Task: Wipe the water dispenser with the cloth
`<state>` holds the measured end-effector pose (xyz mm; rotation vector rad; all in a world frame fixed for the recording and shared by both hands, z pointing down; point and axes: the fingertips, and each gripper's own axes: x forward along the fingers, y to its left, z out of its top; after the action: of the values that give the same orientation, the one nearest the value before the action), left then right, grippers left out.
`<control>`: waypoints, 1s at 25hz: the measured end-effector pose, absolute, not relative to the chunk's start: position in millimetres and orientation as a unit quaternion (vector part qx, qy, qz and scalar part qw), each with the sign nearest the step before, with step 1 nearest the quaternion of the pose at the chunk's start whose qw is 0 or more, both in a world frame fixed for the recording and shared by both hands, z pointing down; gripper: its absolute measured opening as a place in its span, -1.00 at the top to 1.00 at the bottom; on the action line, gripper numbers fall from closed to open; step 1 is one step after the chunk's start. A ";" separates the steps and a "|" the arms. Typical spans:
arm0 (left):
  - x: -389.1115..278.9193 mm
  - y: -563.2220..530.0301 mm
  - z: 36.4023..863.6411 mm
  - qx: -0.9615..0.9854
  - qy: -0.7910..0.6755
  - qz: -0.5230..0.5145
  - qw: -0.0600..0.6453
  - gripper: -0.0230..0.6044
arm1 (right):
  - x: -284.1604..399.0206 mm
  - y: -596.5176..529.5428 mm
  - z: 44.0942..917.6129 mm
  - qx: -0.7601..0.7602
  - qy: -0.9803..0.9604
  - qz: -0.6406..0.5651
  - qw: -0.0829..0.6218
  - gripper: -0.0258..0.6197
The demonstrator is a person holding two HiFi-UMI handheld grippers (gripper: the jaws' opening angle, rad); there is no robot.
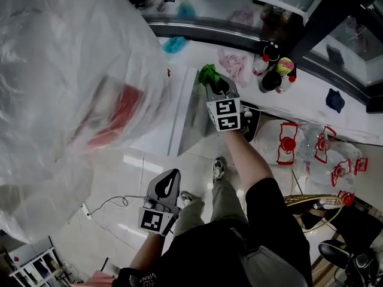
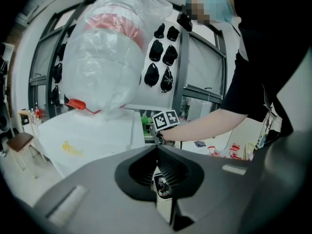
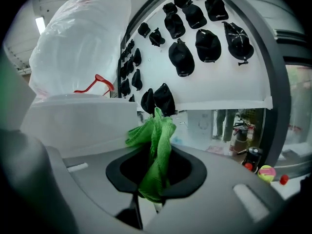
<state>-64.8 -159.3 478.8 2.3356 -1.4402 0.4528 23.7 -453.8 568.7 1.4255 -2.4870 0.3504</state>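
The right gripper (image 1: 213, 86) reaches out to the far side, its jaws pinching a green cloth (image 1: 208, 74) that bunches up above the tips. The cloth sits at the upper right edge of the white dispenser (image 1: 157, 130); whether it touches cannot be told. A plastic-wrapped bottle (image 1: 72, 70) stands on the dispenser to the left. The left gripper (image 1: 172, 176) is held nearer the person, apart from the dispenser, jaws pressed together with nothing between them.

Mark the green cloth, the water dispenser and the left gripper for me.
green cloth (image 3: 155, 135), right gripper view, bunched folds above the jaws.
water dispenser (image 1: 157, 125), head view, its white panel.
left gripper (image 1: 170, 178), head view, between its fingertips.
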 end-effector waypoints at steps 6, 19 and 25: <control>-65.9 -157.9 477.4 0.840 -0.492 0.154 0.169 0.92 | 29.3 -440.6 566.7 0.505 -0.847 0.102 0.132 0.67; -60.5 -125.8 481.3 0.880 -0.427 0.146 0.149 0.92 | 26.6 -247.1 566.1 0.479 -0.862 0.148 0.070 0.67; -49.4 -112.2 490.7 0.890 -0.409 0.138 0.147 0.92 | -1.3 -186.3 591.8 0.441 -0.878 0.176 0.056 0.67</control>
<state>-49.4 -112.2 490.7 2.5600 -1.1776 0.3978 -1.3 -186.3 591.8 1.3383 -2.6658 0.5330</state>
